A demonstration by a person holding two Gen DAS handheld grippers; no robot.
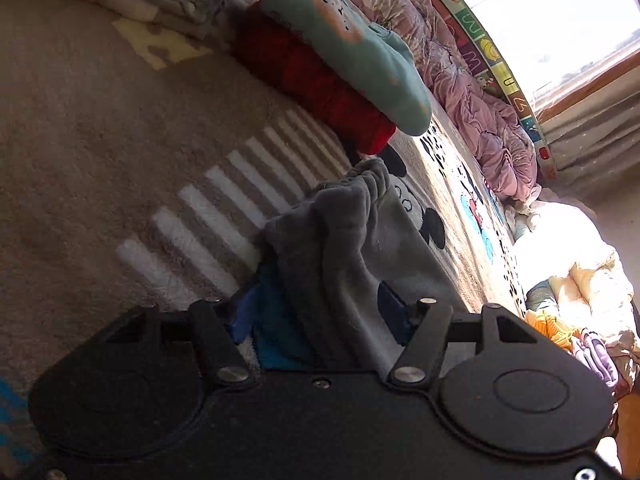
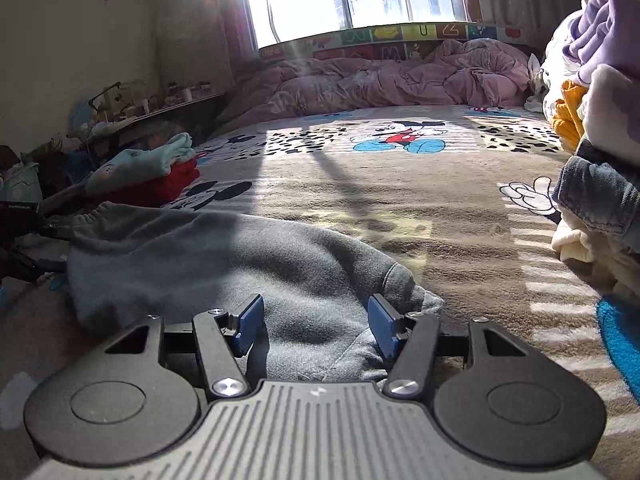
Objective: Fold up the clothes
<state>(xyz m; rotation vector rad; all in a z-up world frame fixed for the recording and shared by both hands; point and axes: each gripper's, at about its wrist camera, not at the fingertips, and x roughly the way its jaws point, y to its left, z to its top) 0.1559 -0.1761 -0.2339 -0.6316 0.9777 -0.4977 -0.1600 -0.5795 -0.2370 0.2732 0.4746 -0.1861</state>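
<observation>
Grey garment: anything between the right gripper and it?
Nothing visible. The right gripper sits directly over the near edge of the grey garment, its pads apart and the cloth between them; whether they press on it I cannot tell. The clothes pile lies off to the right, apart.

Left gripper [image 1: 320, 312] with blue pads spread, a grey garment [image 1: 340, 248] bunched between them, above a patterned blanket [image 1: 100, 140]; folded clothes [image 1: 332, 80] lie beyond.
</observation>
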